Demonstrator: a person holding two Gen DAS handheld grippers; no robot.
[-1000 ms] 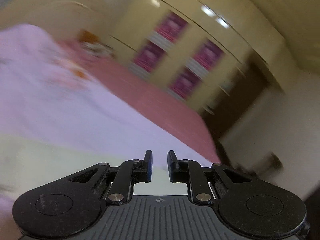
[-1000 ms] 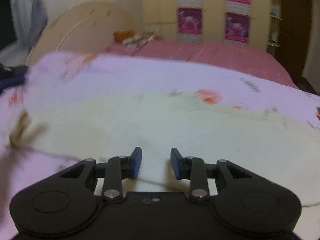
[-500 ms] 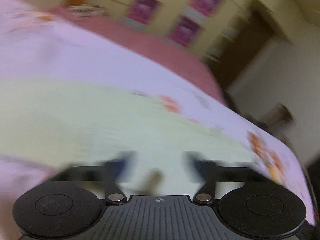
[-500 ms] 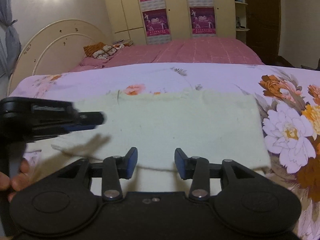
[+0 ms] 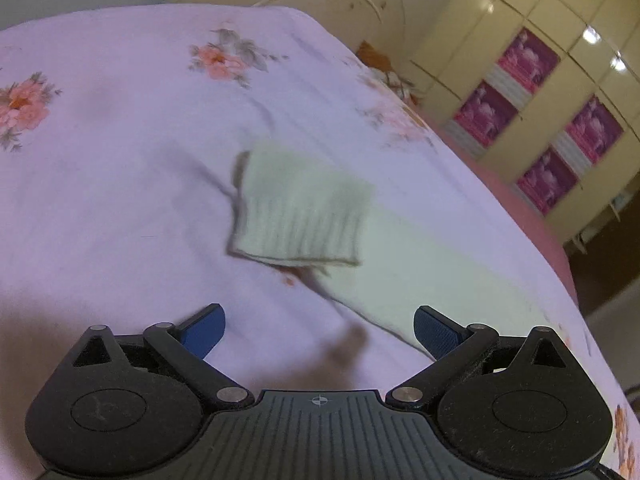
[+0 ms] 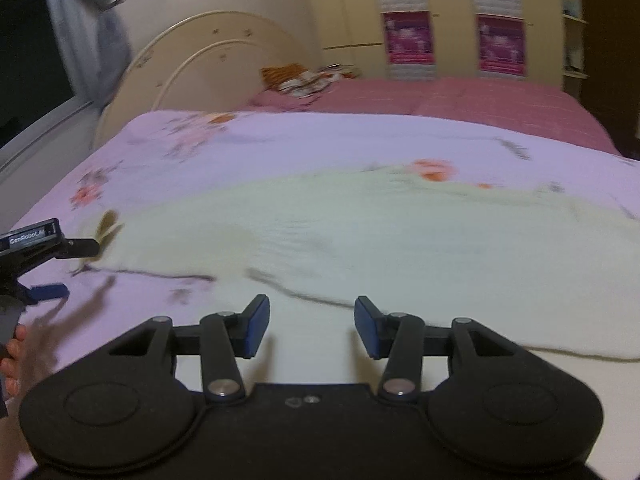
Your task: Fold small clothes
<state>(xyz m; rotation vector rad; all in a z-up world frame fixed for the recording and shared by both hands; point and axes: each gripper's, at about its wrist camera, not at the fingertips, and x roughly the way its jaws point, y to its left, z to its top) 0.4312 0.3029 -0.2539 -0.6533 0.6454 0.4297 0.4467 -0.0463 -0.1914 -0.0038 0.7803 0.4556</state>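
Ahead of the left gripper (image 5: 319,330), the pale green garment (image 5: 304,208) lies on the floral sheet (image 5: 120,152) of the bed. Its ribbed cuff end sits folded over, beyond the fingertips and apart from them, slightly left of the gap's midline. The garment's wider body runs down to the right and passes close under the right-hand blue pad (image 5: 436,330); whether pad and cloth touch cannot be told. The left-hand pad hangs over bare sheet. These fingers are spread as wide as they go, with nothing pinched between them, only sheet and a shadow showing in the gap.

From the right wrist view, the same garment (image 6: 380,240) spreads broadly across the sheet (image 6: 280,148), blurred, reaching from the far left round to the lower right. The right gripper (image 6: 308,326) sits low over the near edge of the cloth: the dark hem line runs just beyond the fingertips, and pale cloth shows in the gap and under both pads. Its fingers stand partly apart and press on nothing. At the left edge of this view the left gripper (image 6: 76,270) shows from the side, fingers spread, the upper one near the garment's left tip, held by a hand (image 6: 18,356). Behind lie a pink bedspread (image 6: 460,100), a headboard (image 6: 208,48) and a wardrobe (image 5: 520,60).
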